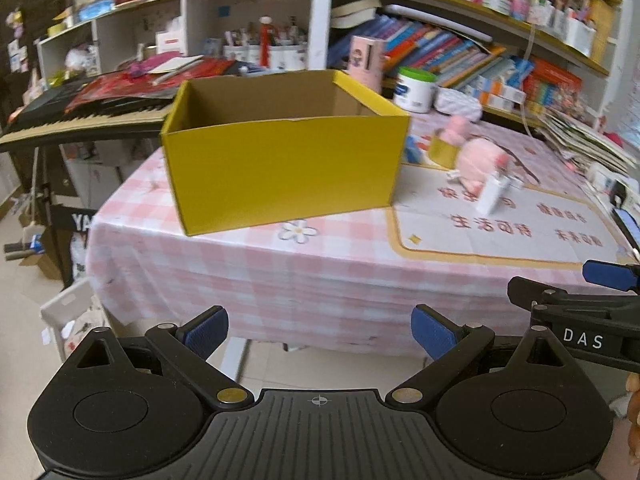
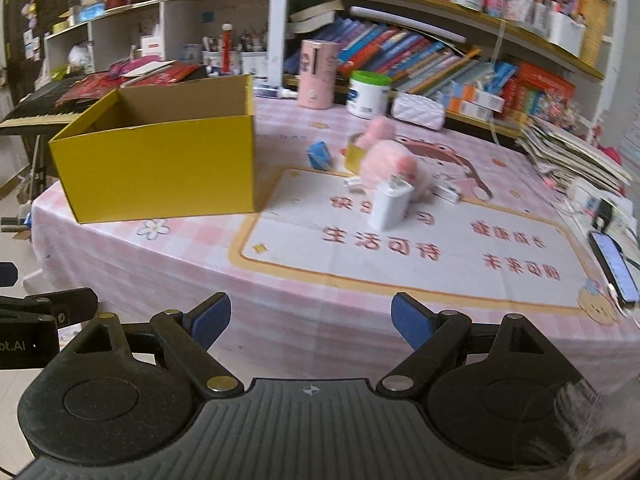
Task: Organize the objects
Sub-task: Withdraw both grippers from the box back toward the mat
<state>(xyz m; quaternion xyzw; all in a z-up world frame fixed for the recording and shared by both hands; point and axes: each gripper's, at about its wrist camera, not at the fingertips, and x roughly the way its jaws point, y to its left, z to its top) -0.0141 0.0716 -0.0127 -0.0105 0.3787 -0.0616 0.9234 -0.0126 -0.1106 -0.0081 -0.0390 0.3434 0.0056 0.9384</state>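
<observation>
My pads (image 2: 212,322) are bright blue on black arms. The box (image 2: 160,168) is mustard yellow outside, plain brown inside. The tablecloth (image 2: 280,332) is pink-and-white check with little flowers, the mat (image 2: 440,272) white with red lettering, and the plush toy (image 2: 390,160) fluffy pink.

box (image 2: 160,168): yellow cardboard, open top, brown inside, upright, nothing visible inside.
plush toy (image 2: 390,160): pink, fluffy, lying to the right of the box, well apart from it.
charger (image 2: 390,204): white block, upright, just in front of the plush toy.
blue packet (image 2: 320,155): small, between the box and the plush toy.
yellow roll (image 2: 354,156): touching the plush toy's left side.
</observation>
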